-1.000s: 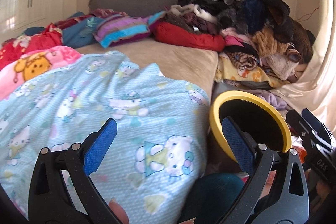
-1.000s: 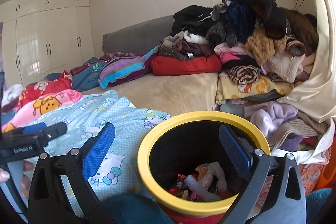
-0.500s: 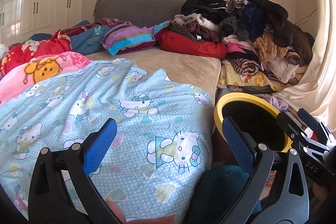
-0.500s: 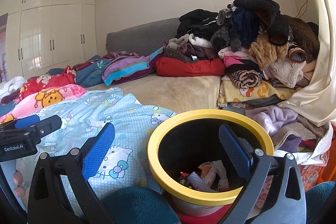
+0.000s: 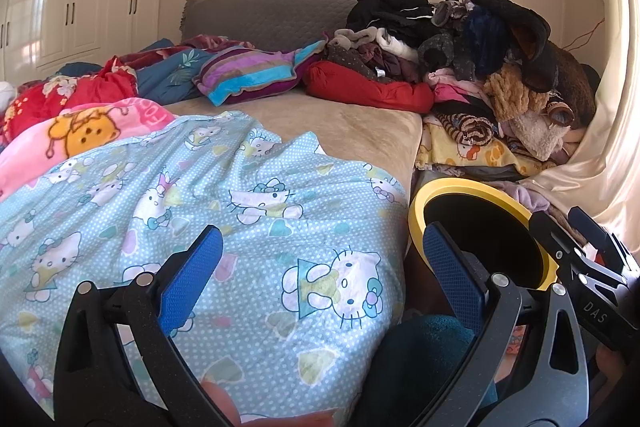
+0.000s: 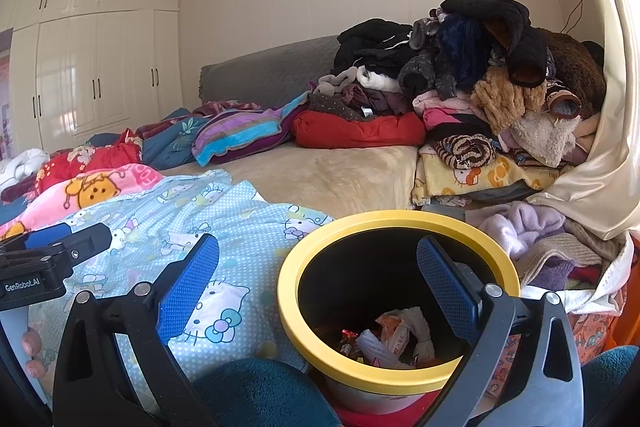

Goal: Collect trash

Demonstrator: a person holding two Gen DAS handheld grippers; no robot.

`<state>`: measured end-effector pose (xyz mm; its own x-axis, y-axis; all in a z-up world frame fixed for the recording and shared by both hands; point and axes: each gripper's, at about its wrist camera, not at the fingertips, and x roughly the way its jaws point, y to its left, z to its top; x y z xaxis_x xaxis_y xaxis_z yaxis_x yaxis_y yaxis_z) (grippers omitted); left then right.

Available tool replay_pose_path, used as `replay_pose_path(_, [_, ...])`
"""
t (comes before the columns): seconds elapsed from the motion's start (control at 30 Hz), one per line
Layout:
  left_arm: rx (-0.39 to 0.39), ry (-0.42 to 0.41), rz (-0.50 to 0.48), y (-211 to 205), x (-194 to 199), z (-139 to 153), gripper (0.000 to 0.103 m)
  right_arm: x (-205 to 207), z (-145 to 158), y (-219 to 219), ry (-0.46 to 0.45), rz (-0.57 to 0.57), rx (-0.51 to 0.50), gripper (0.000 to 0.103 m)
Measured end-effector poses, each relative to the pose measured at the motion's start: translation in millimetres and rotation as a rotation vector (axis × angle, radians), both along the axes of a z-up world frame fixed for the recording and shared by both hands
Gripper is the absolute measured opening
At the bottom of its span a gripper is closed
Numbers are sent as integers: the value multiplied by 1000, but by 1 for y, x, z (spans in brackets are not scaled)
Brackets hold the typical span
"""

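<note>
A yellow-rimmed black bin (image 6: 396,287) stands beside the bed, with crumpled wrappers and white trash (image 6: 394,341) at its bottom. My right gripper (image 6: 318,287) hangs open just above and in front of the bin, nothing between its blue pads. My left gripper (image 5: 320,275) is open and empty over the light blue cartoon-cat blanket (image 5: 200,211); the bin's rim (image 5: 416,219) shows to its right. Each gripper appears at the edge of the other's view. No loose trash shows on the bed.
Bed with beige sheet (image 5: 340,123), pink and red blankets (image 5: 84,131) at left, striped pillow (image 5: 248,75). A tall heap of clothes (image 6: 480,75) fills the right side by a cream curtain (image 6: 600,187). White wardrobes (image 6: 92,75) line the left wall. A dark teal knee (image 6: 260,395) sits low.
Both grippers have risen and tilted up a little, so more of the bed, wall and ceiling shows. Both stay open and empty; the bin has not moved.
</note>
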<state>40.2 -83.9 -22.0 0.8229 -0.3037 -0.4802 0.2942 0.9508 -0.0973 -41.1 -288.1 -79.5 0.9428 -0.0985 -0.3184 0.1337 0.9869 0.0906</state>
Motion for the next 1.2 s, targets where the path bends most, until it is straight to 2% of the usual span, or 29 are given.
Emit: replay_pose_path(1.2, [-1,-2,1,-1,-1,-2,92,0,2,-7,-6,-13,5,97])
